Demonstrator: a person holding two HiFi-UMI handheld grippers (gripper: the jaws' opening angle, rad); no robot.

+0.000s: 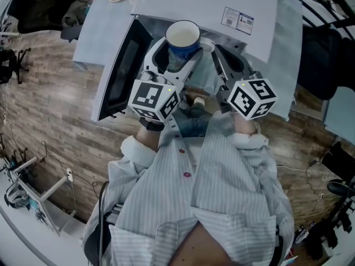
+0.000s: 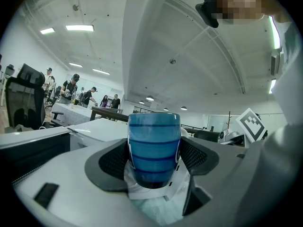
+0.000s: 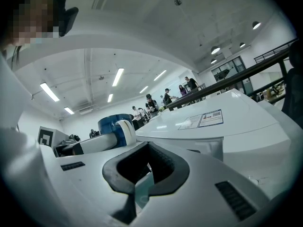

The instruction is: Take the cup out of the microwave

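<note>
striped shirt sleeves (image 1: pixel 166 165) closest to the camera, a gripper in each hand. left gripper (image 1: pixel 180 51) is clamped on the blue striped ceramic cup with a white inside (image 2: pixel 154 148), a black pad pressed on each side. the cup's upright, mouth up, and looks clear of the cavity, just in front of the boxy white microwave (image 1: pixel 205 4). right gripper (image 3: pixel 144 171) sits just beside it, jaws closed with nothing between them. the microwave's dark-windowed door (image 1: pixel 119 71) hangs open to the left, over the wood-plank floor (image 1: pixel 55 121).
</note>
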